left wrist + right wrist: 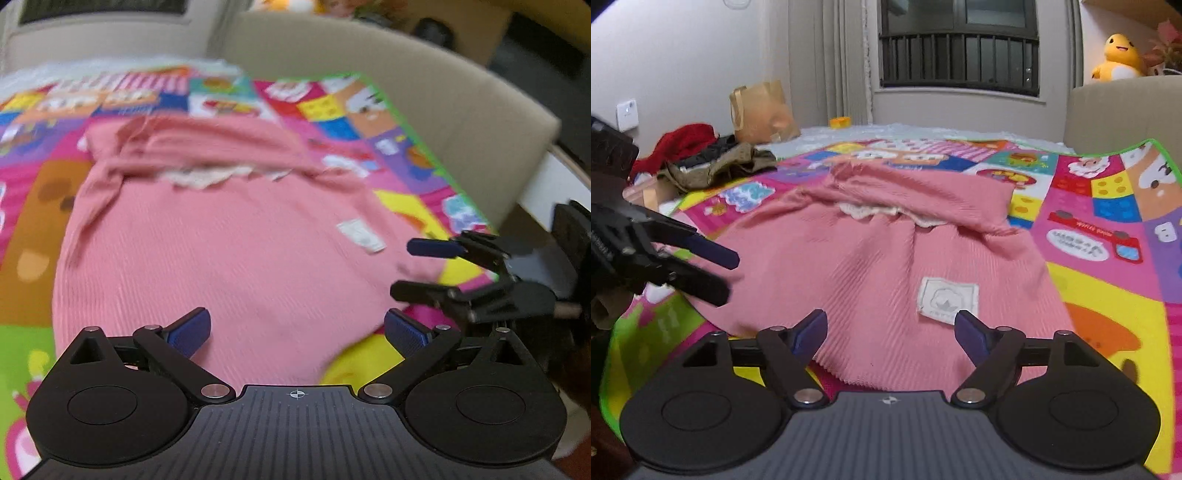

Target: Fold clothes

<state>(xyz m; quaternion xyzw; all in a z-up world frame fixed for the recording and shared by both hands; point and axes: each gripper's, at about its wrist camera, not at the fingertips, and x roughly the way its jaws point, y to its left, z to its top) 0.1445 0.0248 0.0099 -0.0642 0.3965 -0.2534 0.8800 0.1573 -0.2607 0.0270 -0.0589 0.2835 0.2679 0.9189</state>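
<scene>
A pink ribbed knit garment with a white sewn patch lies spread on the colourful cartoon play mat, its hem at the near edge. The left gripper and right gripper both gape wide, empty, above that hem.

Pink ribbed knit garment lying spread flat on a bright patchwork-print play mat. Its far part is folded over toward the near side, exposing a white lace trim. A square white fabric label sits near the near hem, right of centre.
</scene>
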